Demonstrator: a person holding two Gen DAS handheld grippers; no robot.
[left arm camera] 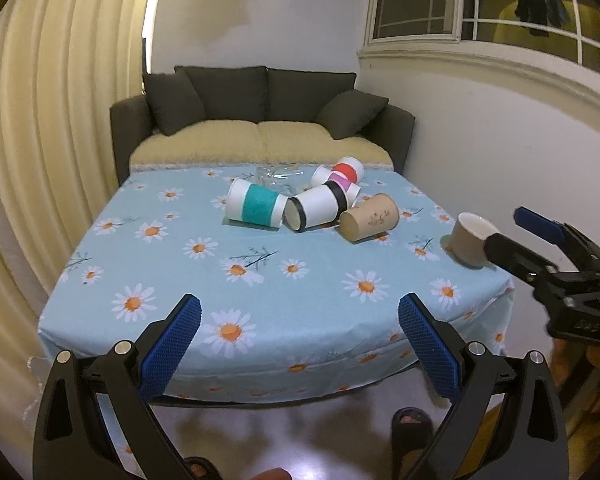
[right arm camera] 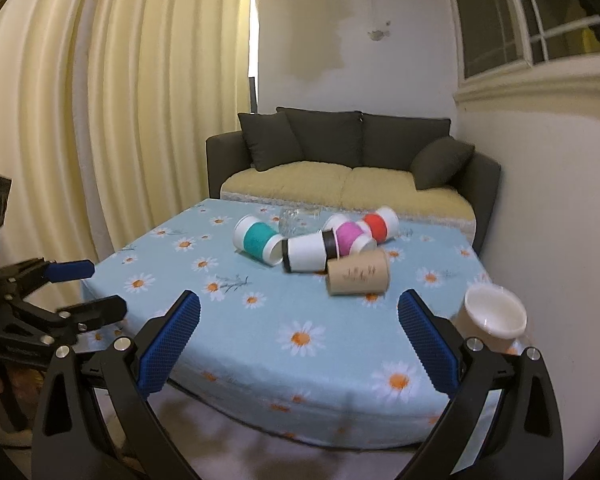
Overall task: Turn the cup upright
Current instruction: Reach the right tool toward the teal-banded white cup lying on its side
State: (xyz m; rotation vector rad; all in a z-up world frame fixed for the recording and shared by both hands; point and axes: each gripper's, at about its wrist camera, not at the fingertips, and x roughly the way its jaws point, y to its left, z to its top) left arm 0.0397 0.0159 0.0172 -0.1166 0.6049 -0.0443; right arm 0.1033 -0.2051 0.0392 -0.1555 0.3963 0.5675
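Cups are the whole story here, but size-wise the dark sofa (left arm camera: 260,120) with yellowish seat cushions at the back comes first, with pleated cream curtains (right arm camera: 100,120) along the left side. In front of the sofa sits the table (left arm camera: 180,280), covered in a light blue daisy-print cloth. Both grippers hang off its near edge: the left gripper (left arm camera: 299,328) has its blue pads spread wide with nothing between them, and the right gripper (right arm camera: 299,328) is just as wide and holding nothing too. Out in the middle of the cloth there's a pile of paper cups on their sides, all bunched together and touching: a teal-sleeved cup (left arm camera: 256,204), a black-banded white cup (left arm camera: 316,208), a plain brown cup (left arm camera: 370,216), plus a pink-sleeved cup (right arm camera: 350,238) and a red-sleeved cup (right arm camera: 380,222) behind them. One more, a beige cup (right arm camera: 494,316), stands upright near the right edge, well apart from the pile.
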